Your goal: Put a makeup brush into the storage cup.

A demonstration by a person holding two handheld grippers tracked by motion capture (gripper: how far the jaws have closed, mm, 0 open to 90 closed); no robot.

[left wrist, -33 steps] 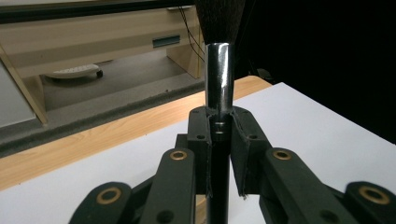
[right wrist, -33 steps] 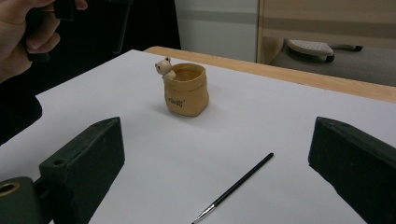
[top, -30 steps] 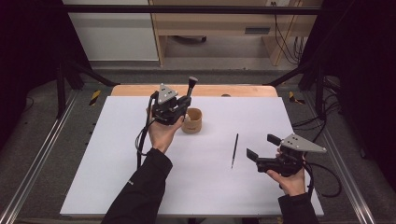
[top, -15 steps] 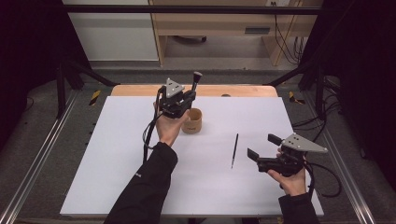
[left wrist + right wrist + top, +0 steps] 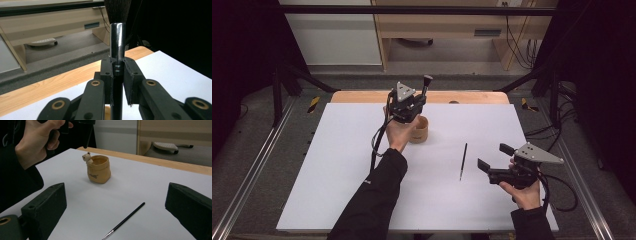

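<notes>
My left gripper [image 5: 414, 101] hangs over the table's far middle, shut on a thick black-handled brush [image 5: 426, 85] that stands upright with its bristles on top. In the left gripper view its pads clamp the brush [image 5: 117, 42] just below the chrome ferrule, and my left gripper [image 5: 117, 72] points toward the table's far edge. A tan pouch-shaped cup [image 5: 420, 134] with a small bear on its rim sits right under that hand. A thin black brush [image 5: 463, 161] lies flat on the white sheet. My right gripper [image 5: 494, 156] stays open to the right of it, nothing between its jaws.
The white sheet [image 5: 337, 165] covers most of the wooden table [image 5: 472, 97]. In the right gripper view the cup [image 5: 99, 169] stands beyond the thin brush [image 5: 125, 220], with the left hand [image 5: 37, 142] above at the left. Metal rails [image 5: 252, 165] run along both sides.
The left hand has carried the upright thick brush a little to the right and farther across the table, now over the cup. The right gripper has kept still.
</notes>
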